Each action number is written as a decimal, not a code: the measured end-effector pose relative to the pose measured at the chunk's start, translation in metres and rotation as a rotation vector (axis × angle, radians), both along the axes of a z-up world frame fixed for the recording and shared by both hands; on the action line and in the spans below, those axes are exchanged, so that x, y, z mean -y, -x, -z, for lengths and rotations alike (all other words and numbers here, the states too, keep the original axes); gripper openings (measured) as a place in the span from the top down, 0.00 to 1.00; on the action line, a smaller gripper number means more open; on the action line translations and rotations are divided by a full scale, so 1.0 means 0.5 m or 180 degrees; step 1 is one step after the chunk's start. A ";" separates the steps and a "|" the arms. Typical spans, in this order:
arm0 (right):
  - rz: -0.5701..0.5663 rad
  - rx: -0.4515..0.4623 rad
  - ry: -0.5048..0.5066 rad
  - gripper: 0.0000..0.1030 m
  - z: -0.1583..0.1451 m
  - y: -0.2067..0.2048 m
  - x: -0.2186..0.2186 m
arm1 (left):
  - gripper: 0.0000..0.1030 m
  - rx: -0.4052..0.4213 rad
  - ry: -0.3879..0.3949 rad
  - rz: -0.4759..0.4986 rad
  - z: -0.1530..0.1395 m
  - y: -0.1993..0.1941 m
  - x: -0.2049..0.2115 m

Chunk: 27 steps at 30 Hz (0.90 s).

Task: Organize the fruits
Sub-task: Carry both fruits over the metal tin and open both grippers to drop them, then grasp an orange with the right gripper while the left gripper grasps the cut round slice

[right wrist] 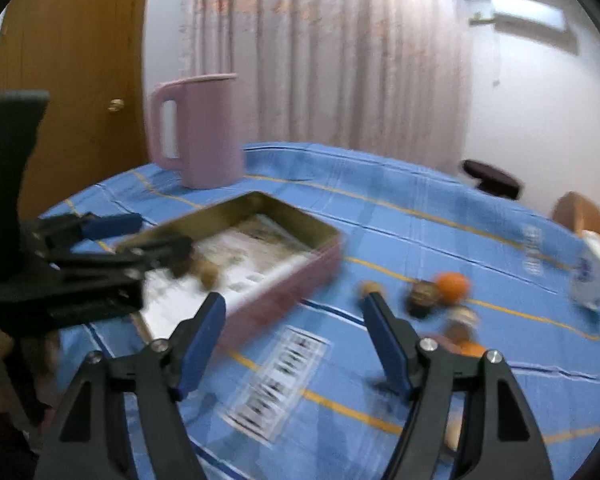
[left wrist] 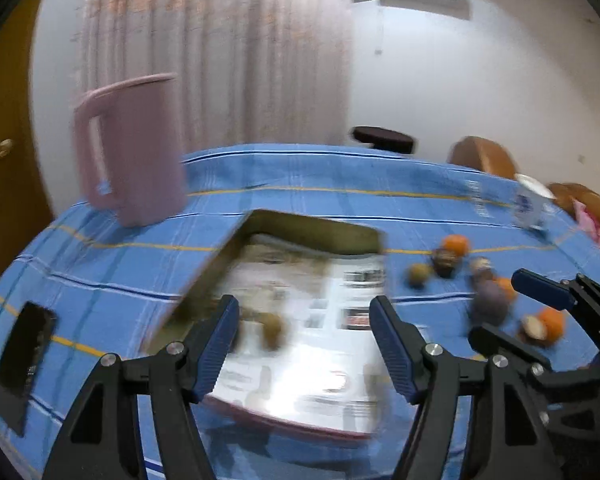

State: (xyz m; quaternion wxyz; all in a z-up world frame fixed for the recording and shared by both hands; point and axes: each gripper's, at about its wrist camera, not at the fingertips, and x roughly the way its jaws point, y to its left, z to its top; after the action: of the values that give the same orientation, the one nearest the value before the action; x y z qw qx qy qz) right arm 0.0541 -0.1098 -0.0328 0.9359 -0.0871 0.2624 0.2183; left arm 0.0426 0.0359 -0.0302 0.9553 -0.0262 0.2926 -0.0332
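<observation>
A shallow metal tin [left wrist: 312,232] with a printed paper lining lies on the blue tablecloth; it also shows in the right wrist view [right wrist: 284,210]. A brown fruit [left wrist: 274,330] lies inside it, also in the right wrist view [right wrist: 208,274]. My left gripper [left wrist: 304,344] is open and empty, hovering over the tin. Several loose fruits lie to the right: an orange [left wrist: 456,245] [right wrist: 453,286], a dark purple fruit [left wrist: 490,306], a brown one [right wrist: 422,298]. My right gripper [right wrist: 294,340] is open and empty above the cloth between tin and fruits. Both views are blurred.
A pink jug [left wrist: 132,148] [right wrist: 202,128] stands behind the tin. A black phone [left wrist: 22,364] lies at the left edge. A white cup [left wrist: 530,204] [right wrist: 592,272] stands far right. A printed label [right wrist: 278,384] lies on the cloth.
</observation>
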 end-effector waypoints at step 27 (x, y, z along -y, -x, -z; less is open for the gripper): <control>0.0863 -0.0629 -0.0053 0.41 0.081 -0.004 0.260 | 0.33 -0.0335 -0.0011 0.1049 0.054 0.009 0.282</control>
State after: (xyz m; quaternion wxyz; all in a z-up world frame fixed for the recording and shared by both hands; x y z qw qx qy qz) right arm 0.0560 -0.2396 -0.0733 0.9271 -0.0211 0.3608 0.0997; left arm 0.0379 -0.1049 -0.0574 0.9203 0.0221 0.3426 -0.1874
